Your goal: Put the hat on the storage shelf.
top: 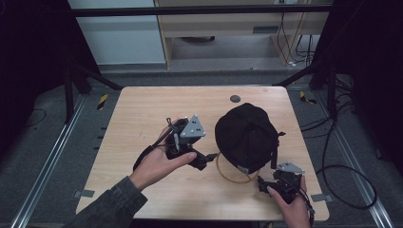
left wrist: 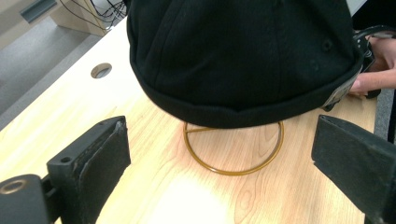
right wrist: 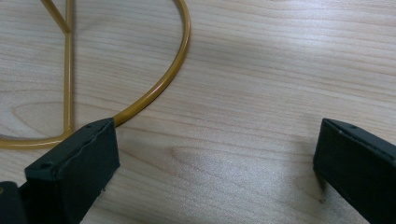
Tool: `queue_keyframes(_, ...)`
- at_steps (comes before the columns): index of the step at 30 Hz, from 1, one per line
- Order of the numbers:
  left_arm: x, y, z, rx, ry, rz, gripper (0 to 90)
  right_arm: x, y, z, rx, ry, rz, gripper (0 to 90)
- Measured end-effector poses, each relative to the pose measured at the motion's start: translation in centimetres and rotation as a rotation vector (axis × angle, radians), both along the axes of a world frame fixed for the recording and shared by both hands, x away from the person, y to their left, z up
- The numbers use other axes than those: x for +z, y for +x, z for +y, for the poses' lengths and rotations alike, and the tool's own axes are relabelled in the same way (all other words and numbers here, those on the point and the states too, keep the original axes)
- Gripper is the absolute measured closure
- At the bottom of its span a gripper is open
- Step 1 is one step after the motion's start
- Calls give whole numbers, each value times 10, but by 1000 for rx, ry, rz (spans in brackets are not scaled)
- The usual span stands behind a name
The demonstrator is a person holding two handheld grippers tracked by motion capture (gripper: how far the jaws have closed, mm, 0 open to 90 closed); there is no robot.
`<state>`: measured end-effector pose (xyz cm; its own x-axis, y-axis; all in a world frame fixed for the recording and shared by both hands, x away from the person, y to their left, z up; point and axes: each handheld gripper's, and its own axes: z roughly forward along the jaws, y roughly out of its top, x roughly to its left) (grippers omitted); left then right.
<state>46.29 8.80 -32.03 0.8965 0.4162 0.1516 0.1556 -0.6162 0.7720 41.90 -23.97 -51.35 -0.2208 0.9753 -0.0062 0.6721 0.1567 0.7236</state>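
Note:
A black cap (top: 247, 135) sits on a stand whose gold wire ring base (top: 235, 176) rests on the wooden table (top: 142, 109). In the left gripper view the cap (left wrist: 238, 56) hangs over the ring (left wrist: 233, 158) just ahead of my open left gripper (left wrist: 219, 158). In the high view that left gripper (top: 209, 159) lies left of the cap, held in a hand. My right gripper (top: 263, 184) sits low at the table's front right, beside the ring. Its jaws stand wide apart over bare wood (right wrist: 215, 158), the left jaw touching the ring's edge (right wrist: 159, 86).
A round hole (top: 235, 99) sits in the table near its far edge. Cables (top: 342, 185) trail on the floor at the right. Dark frame legs stand at the back left and back right. A person's fingers (left wrist: 373, 81) show behind the cap.

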Motion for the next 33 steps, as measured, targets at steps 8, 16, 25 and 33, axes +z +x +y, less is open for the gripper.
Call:
queue_keyframes(8,-11,2,16,26,4,13,38,0,0,0,1,-3,0,4)
queue_keyframes(16,-22,5,29,45,17,26,38,0,0,0,1,-3,-1,4)
queue_keyframes(25,-35,1,39,54,12,43,38,0,0,0,1,-3,-1,4)
queue_keyframes(33,-51,1,48,66,20,56,38,0,0,0,0,-3,-1,4)
